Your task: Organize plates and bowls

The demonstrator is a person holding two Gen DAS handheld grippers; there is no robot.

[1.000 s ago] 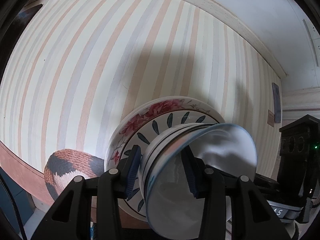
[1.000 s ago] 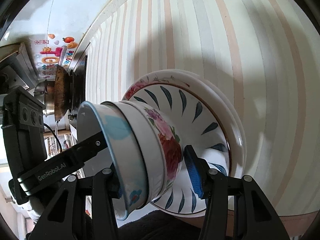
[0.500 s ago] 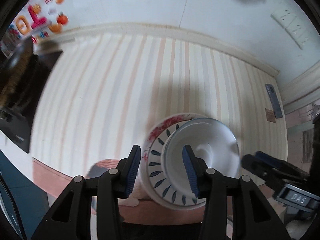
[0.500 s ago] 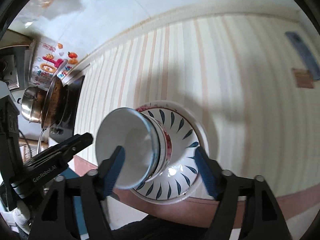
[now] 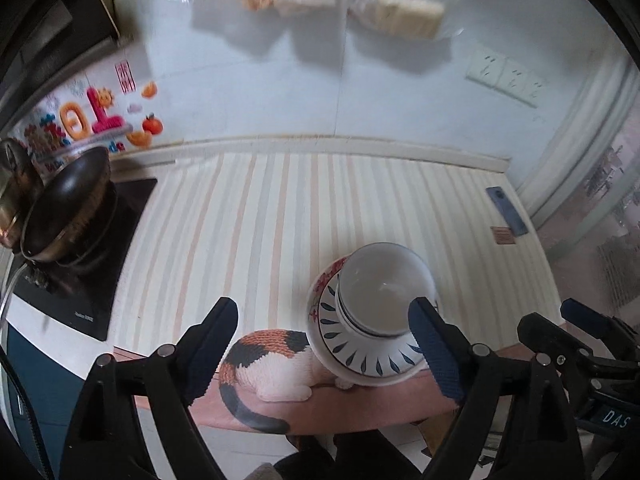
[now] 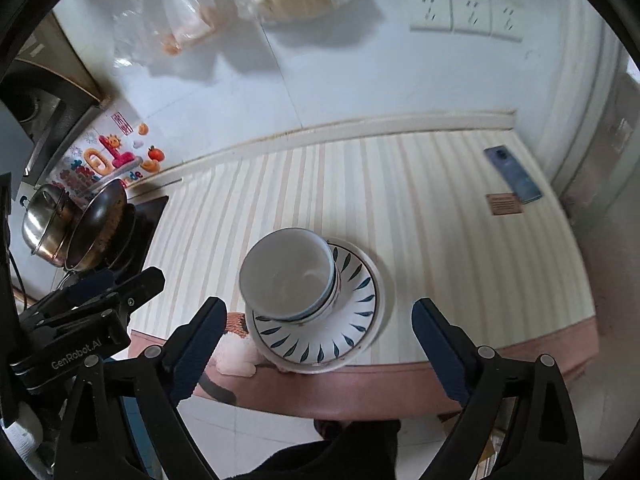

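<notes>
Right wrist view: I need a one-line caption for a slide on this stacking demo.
Open right gripper hangs above nested bowls stacked on leaf-patterned plates at the striped counter's front edge.

left gripper point(image 5: 324, 344): jaws spread wide, nothing between the blue pads point(image 5: 214, 338), held up and back in the air, looking down and forward.
right gripper point(image 6: 318, 344): jaws also spread wide, empty, raised at a similar height and angled down.
relative pose: side by side, each gripper's black body showing at the edge of the other's view.
</notes>
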